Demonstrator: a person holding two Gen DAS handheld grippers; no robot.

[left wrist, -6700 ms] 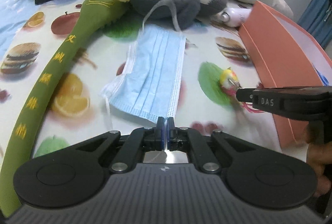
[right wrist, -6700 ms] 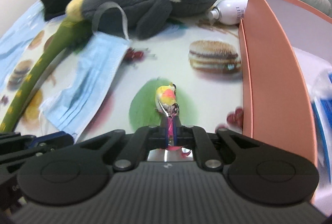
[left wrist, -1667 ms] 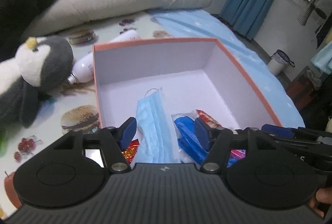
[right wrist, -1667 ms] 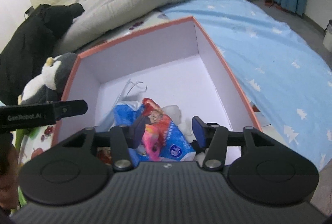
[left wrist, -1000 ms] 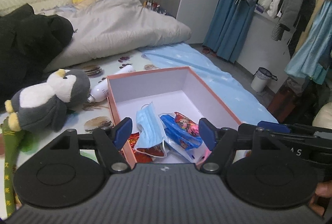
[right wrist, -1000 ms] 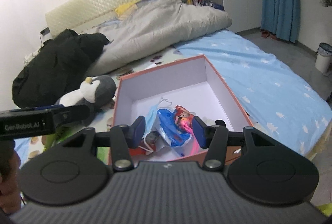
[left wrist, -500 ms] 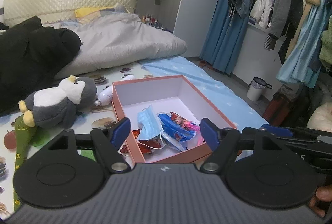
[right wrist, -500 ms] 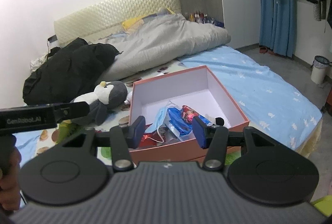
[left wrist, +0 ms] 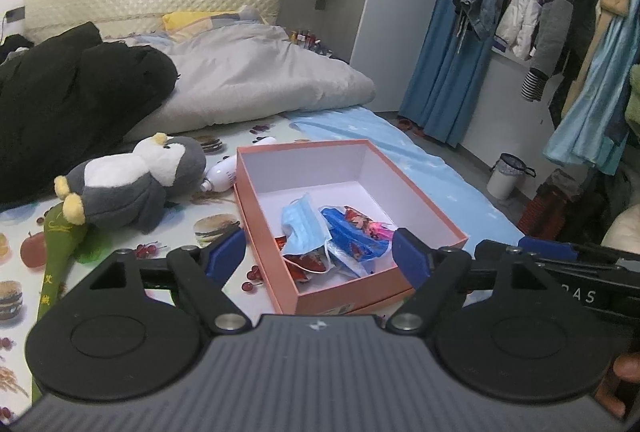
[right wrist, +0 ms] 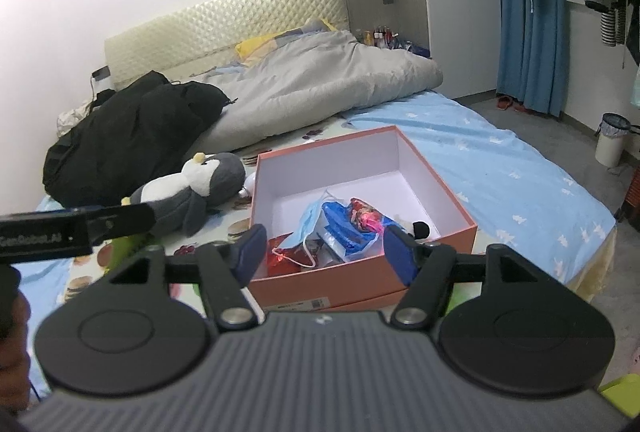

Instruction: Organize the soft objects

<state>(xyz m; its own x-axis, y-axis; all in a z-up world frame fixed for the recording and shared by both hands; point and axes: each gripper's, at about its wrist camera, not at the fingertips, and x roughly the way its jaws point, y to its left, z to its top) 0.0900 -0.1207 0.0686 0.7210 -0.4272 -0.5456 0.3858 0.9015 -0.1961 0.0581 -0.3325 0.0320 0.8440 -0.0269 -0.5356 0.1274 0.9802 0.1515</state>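
Left wrist view: bed [left wrist: 424,168] carries the pink box [left wrist: 332,292]; a blue face mask [left wrist: 302,228] and snack packets [left wrist: 352,232] lie inside the box. Plush penguin [left wrist: 132,184] lies left of the box. Left tool [left wrist: 320,258]: jaws opening, empty.

Right wrist view: right tool [right wrist: 322,250] before the box [right wrist: 360,280]: jaws opening, empty. Mask [right wrist: 308,228] inside the box.

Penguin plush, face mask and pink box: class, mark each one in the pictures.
penguin plush [left wrist: 120,188], left wrist view, on its grey body.
face mask [left wrist: 300,228], left wrist view, on its pleated blue front.
pink box [right wrist: 332,282], right wrist view, on its near outer wall.
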